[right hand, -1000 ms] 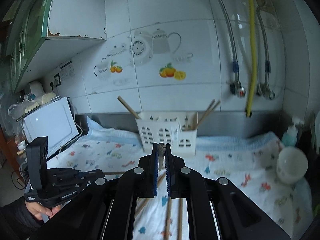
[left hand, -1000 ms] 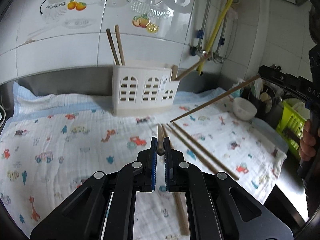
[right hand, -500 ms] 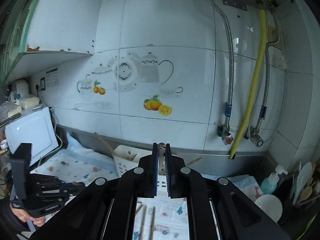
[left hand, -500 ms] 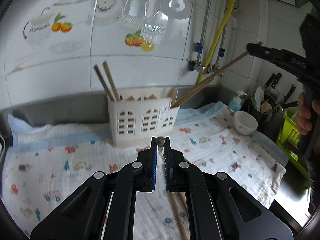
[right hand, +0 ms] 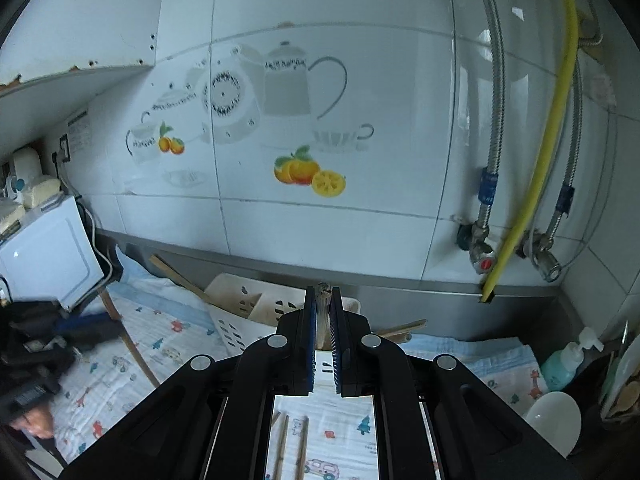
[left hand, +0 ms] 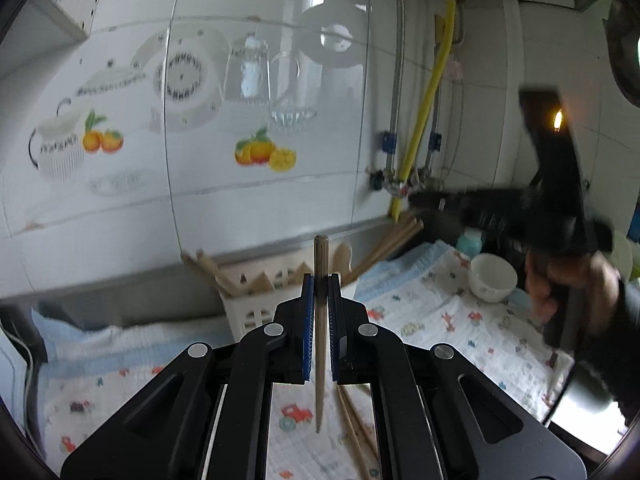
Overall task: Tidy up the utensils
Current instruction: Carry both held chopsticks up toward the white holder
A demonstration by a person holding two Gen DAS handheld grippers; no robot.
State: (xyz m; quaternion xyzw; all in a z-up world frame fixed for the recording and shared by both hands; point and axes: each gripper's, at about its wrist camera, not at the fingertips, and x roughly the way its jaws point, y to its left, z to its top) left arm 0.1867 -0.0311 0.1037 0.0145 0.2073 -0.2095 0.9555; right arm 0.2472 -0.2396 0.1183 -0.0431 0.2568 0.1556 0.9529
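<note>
My left gripper is shut on a wooden chopstick that stands nearly upright, its lower end hanging above the printed cloth. Behind it stands the white utensil holder with several chopsticks leaning in it. In the right wrist view my right gripper is shut on the end of another chopstick, just above and in front of the holder. The left wrist view shows that gripper blurred at the right, its stick slanting down to the holder's right end. Loose chopsticks lie on the cloth.
A white bowl and a teal soap bottle sit at the right end of the counter. A white microwave stands at the left. Pipes and a yellow hose run down the tiled wall behind the holder.
My left gripper has lifted its chopstick off the cloth and risen, the stick now upright. My right gripper has carried its chopstick closer to the holder's right end.
</note>
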